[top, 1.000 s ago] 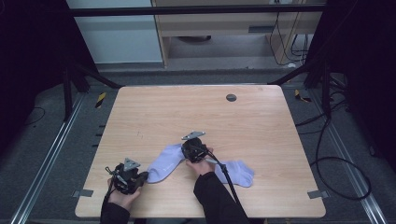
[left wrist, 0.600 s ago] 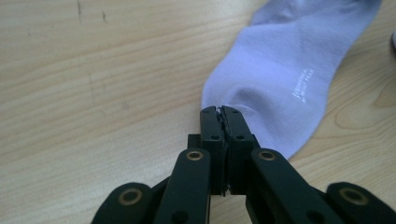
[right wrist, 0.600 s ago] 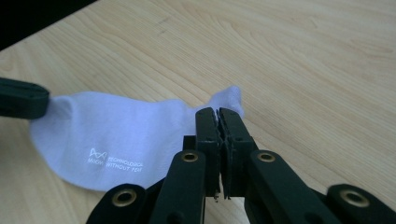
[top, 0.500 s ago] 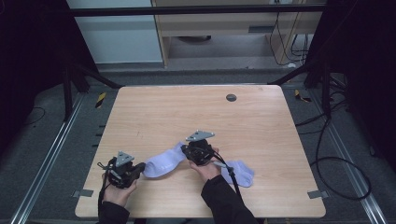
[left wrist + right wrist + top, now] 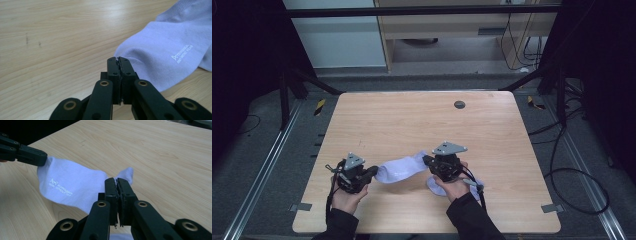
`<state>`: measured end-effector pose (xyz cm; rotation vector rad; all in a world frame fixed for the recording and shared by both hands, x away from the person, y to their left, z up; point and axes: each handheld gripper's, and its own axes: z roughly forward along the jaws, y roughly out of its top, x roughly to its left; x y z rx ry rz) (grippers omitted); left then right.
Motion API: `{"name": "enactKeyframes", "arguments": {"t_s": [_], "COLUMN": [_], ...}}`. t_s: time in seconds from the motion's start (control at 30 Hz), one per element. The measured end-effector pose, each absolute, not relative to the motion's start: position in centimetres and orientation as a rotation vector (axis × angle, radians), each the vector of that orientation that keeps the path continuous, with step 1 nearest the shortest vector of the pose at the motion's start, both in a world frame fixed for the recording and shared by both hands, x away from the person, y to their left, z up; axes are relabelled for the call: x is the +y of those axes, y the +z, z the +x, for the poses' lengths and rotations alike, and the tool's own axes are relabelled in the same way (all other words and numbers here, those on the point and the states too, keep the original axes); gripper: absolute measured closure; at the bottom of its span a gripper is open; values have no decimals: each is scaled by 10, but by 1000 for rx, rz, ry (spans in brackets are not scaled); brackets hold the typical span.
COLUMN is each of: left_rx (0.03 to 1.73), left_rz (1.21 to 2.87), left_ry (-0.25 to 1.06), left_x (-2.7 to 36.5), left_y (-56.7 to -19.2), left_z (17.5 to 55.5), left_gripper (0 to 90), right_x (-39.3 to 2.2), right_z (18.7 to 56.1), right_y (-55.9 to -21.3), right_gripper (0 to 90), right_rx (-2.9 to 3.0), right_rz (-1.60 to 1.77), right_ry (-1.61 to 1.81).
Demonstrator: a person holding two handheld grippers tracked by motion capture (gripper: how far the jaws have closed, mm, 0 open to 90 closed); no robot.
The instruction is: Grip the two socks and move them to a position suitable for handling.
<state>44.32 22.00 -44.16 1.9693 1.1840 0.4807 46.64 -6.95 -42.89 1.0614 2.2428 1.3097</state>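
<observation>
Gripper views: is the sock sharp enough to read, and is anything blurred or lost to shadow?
Left gripper view: sock sharp, its white print readable, the near jaws soft. Right gripper view: evenly lit, the print crisp, the other gripper's jaw a dark shape at upper left. High view: table bright, surroundings nearly black, the sock's shadow falling beneath it.

The right hand (image 5: 455, 186) covers most of a second sock (image 5: 472, 184) on the desk (image 5: 412, 115); the held sock (image 5: 162, 57) runs off the left gripper view's right edge.
</observation>
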Motion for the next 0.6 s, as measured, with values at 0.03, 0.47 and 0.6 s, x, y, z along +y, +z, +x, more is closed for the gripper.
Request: {"name": "enactKeyframes", "arguments": {"t_s": [0.03, 0.47, 0.6], "left_rx": [1177, 1086, 1057], "left_rz": [1974, 2002, 2015], "left_ry": [482, 477, 467], "left_x": [216, 173, 159], "left_y": [-441, -430, -428], "left_z": [444, 452, 453], "left_gripper": [881, 881, 881], "right_x": [-75, -124, -136], "right_z": [465, 446, 441], "right_y": [-428, -426, -426], "right_gripper": [878, 878, 878], "right_rx": [2237, 2172, 2154], "right_rz": [1063, 1113, 1130], "right_ry": [1308, 1304, 1302]}}
